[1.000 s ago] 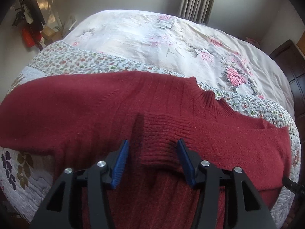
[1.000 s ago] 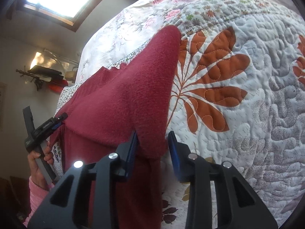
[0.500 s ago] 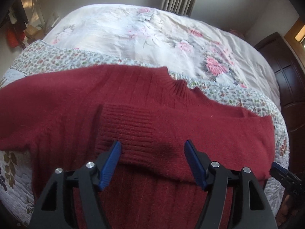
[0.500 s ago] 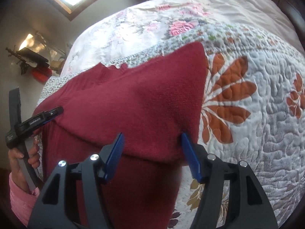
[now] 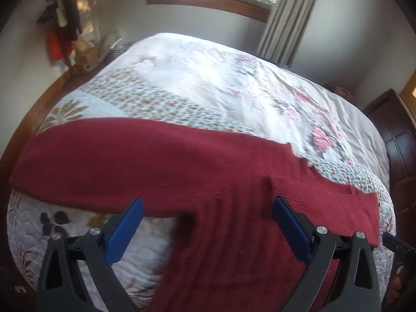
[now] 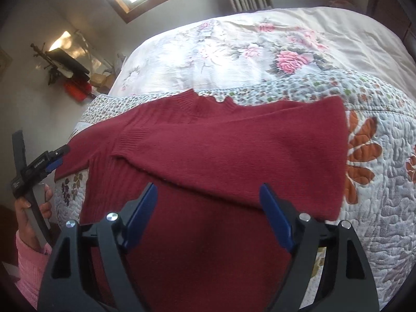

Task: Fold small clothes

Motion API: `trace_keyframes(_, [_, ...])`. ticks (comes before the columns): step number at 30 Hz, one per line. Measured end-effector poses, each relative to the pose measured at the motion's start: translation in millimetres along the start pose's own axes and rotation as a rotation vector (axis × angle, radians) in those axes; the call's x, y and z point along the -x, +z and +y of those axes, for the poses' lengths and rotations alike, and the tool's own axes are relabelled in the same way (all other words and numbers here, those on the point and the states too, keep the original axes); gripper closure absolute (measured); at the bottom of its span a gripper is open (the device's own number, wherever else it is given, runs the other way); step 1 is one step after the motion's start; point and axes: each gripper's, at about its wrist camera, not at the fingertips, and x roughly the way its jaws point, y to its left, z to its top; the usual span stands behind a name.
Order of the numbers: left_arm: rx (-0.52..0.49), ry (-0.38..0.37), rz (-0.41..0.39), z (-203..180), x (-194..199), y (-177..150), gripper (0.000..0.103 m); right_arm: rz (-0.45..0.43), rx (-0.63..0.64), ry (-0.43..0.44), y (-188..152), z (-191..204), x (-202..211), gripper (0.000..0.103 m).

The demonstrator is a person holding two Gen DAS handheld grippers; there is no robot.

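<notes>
A dark red knitted sweater (image 5: 161, 166) lies spread across the near end of a quilted bed. In the right wrist view the sweater (image 6: 234, 156) has its right sleeve folded inward over the body, the ribbed cuff (image 6: 132, 136) near the left. My left gripper (image 5: 205, 215) hovers open above the sweater's body with nothing between its blue fingers. My right gripper (image 6: 208, 202) is open too, just above the folded sleeve's lower edge. The left gripper (image 6: 56, 160) also shows at the left of the right wrist view, held by a hand in a pink sleeve.
The bed carries a leaf-patterned quilt (image 6: 384, 182) and a floral cover (image 5: 234, 88) farther back. A window and curtain (image 5: 283, 13) stand behind the bed. Dark wooden furniture (image 5: 400, 140) is at the right, and hanging items and boxes (image 5: 65, 33) at the back left.
Both grippers opened wide and drew back from the sweater. The right gripper let go of the sleeve, which now lies folded across the body. The left view swung leftward and up.
</notes>
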Motion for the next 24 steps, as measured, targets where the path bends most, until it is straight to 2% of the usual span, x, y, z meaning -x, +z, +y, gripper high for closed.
trace_keyframes(3, [0.108,0.106,-0.011,72.5,3.1,3.9,0.004,0.021,0.030,0.006,-1.7,23.0,-11.9,0.022])
trace_keyframes(6, [0.199,0.167,-0.011,137.6,6.0,4.6,0.004,0.042,0.037,0.010,-3.4,39.6,-24.4,0.022])
trace_keyframes(8, [0.263,0.181,-0.010,173.6,6.8,3.7,0.004,0.047,0.037,0.010,-3.9,49.2,-29.8,0.022])
trace_keyframes(12, [0.376,0.155,0.013,231.3,-3.6,3.4,0.004,0.052,0.038,0.010,-4.1,62.9,-36.2,0.022])
trace_keyframes(17, [0.444,0.108,0.042,264.1,-27.4,10.1,0.004,0.044,0.042,-0.008,-5.2,74.5,-36.4,0.022])
trace_keyframes(21, [0.463,0.110,0.024,269.4,-39.0,20.3,0.004,0.038,0.024,-0.029,-6.6,73.2,-34.7,0.022])
trace_keyframes(24, [0.482,0.071,0.010,272.4,-40.6,28.8,0.004,0.036,0.002,-0.038,-7.5,70.3,-33.6,0.022])
